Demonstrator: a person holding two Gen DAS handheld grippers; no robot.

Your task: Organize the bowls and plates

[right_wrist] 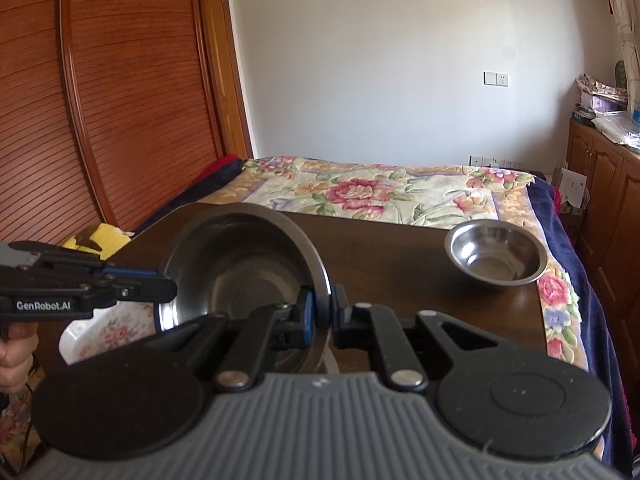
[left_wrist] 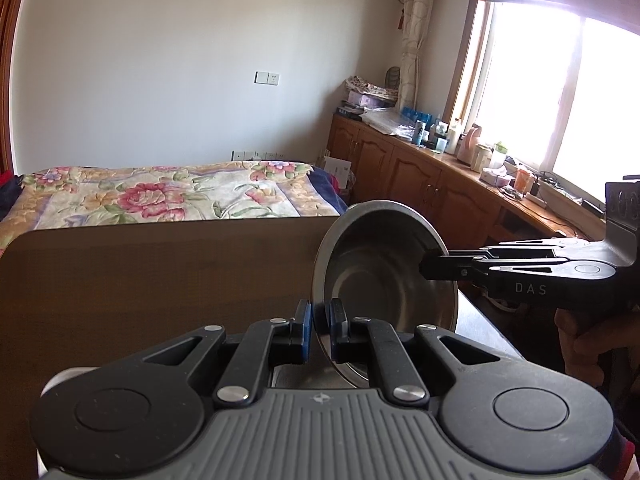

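Observation:
A large steel bowl (left_wrist: 372,276) (right_wrist: 240,264) hangs tilted on its side above the dark wooden table (left_wrist: 140,280) (right_wrist: 400,260), its hollow facing both cameras. My left gripper (left_wrist: 320,320) (right_wrist: 168,286) is shut on the bowl's rim. From the opposite side, my right gripper (right_wrist: 324,312) (left_wrist: 430,266) is shut on the rim as well. A smaller steel bowl (right_wrist: 496,256) stands upright on the table's far right corner, apart from both grippers. It is out of the left wrist view.
A bed with a floral cover (right_wrist: 380,192) (left_wrist: 160,196) lies just behind the table. A wooden wardrobe (right_wrist: 100,100) stands on the left. A cabinet with bottles (left_wrist: 460,160) runs under the window. A white floral item (right_wrist: 104,336) sits low beside the table's left edge.

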